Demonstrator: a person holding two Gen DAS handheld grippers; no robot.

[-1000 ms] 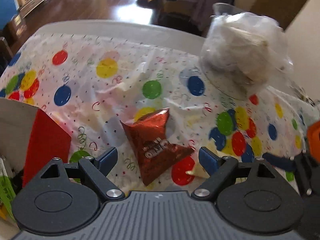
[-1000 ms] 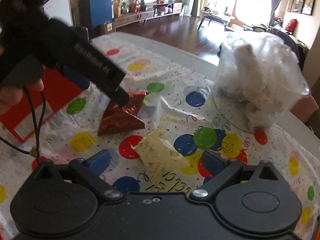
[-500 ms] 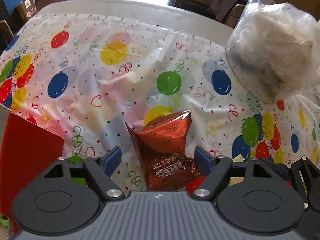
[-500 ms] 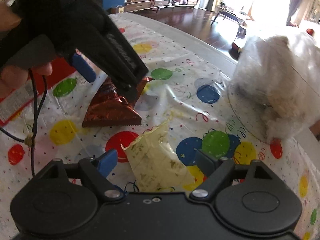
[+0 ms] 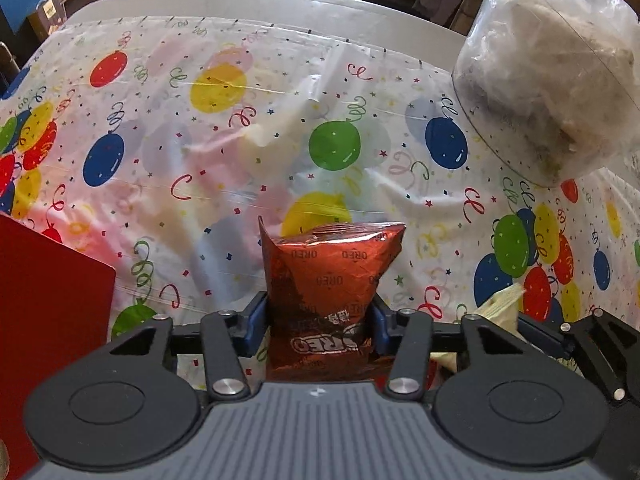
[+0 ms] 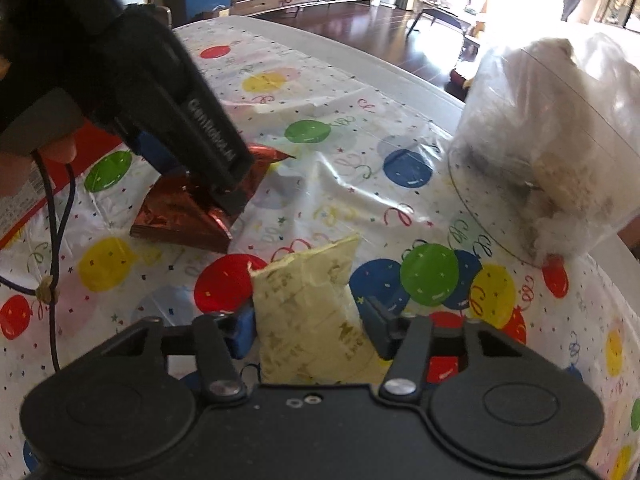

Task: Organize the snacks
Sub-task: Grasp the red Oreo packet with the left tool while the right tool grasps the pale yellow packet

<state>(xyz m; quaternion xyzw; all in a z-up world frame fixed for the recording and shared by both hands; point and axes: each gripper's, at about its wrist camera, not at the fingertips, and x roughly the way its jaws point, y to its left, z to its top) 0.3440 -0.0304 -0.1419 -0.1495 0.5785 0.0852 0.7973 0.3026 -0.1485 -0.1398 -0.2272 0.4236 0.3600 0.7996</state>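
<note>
A red foil Oreo snack packet (image 5: 326,296) lies on the balloon-print tablecloth. My left gripper (image 5: 320,324) is shut on it, blue pads pressing both sides. The packet also shows in the right wrist view (image 6: 188,216) under the left gripper's body (image 6: 168,112). A pale yellow snack packet (image 6: 312,316) sits between the fingers of my right gripper (image 6: 308,328), which is shut on it. Its corner shows in the left wrist view (image 5: 500,304).
A clear plastic bag with pale contents (image 5: 552,76) stands at the back right, also in the right wrist view (image 6: 552,136). A red box (image 5: 52,312) lies at the left. The white table edge (image 5: 240,4) runs along the far side.
Both grippers moved forward over their packets and closed: the left on the red Oreo packet, the right on the yellow packet.
</note>
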